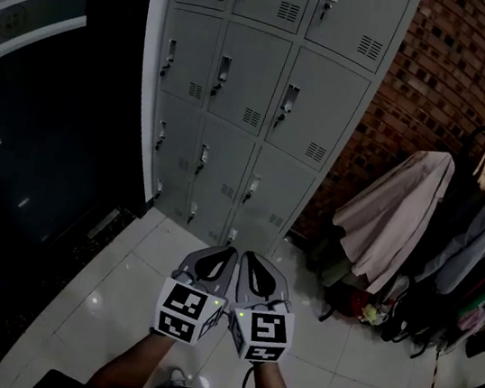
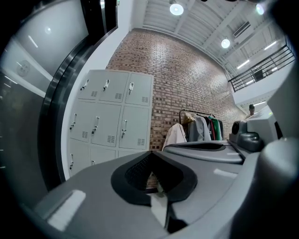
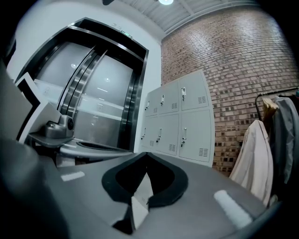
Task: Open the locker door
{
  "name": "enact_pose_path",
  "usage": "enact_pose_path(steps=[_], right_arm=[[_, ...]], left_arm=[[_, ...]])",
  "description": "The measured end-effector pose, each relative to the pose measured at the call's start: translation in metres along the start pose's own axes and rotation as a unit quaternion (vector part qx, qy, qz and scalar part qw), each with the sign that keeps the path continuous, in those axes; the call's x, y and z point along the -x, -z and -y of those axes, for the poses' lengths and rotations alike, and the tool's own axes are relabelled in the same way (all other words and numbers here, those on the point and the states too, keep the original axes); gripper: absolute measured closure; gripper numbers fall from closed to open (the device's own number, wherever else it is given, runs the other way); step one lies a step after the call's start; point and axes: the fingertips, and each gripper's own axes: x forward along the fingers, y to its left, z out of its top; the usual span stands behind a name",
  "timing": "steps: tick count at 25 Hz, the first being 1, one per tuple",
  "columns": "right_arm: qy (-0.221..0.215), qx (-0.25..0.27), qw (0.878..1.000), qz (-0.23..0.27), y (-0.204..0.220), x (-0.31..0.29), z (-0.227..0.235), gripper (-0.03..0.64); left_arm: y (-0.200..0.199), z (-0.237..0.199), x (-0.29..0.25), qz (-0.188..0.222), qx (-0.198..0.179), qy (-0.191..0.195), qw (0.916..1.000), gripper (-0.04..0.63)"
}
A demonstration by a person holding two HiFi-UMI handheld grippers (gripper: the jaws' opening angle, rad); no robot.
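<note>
A bank of grey lockers (image 1: 269, 83) stands against the wall ahead, every door closed, each with a small handle on its left side. The lockers (image 2: 110, 116) appear far off in the left gripper view, and the lockers (image 3: 180, 121) are equally distant in the right gripper view. My left gripper (image 1: 230, 252) and right gripper (image 1: 247, 257) are held side by side over the floor, well short of the lockers. Both are shut with nothing between the jaws. The left gripper's (image 2: 150, 155) tips meet, as do the right gripper's (image 3: 145, 156).
A brick wall (image 1: 481, 71) runs to the right of the lockers. A clothes rack with hanging coats (image 1: 420, 226) and bags beneath it stands at the right. Dark curved glass panels (image 1: 37, 110) fill the left. The floor is glossy white tile (image 1: 115, 305).
</note>
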Motion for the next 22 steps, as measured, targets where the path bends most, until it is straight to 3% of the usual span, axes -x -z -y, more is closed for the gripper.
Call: enact_pose_path(steps=[12, 22], right_arm=[[0.013, -0.001, 1.000, 0.016, -0.006, -0.055, 0.019, 0.615], [0.007, 0.001, 0.999, 0.044, -0.011, -0.121, 0.076, 0.612]], left_arm=[[-0.007, -0.042, -0.042, 0.004, -0.007, 0.006, 1.0000, 0.591], [-0.004, -0.069, -0.116, -0.002, -0.022, -0.004, 0.9997, 0.591]])
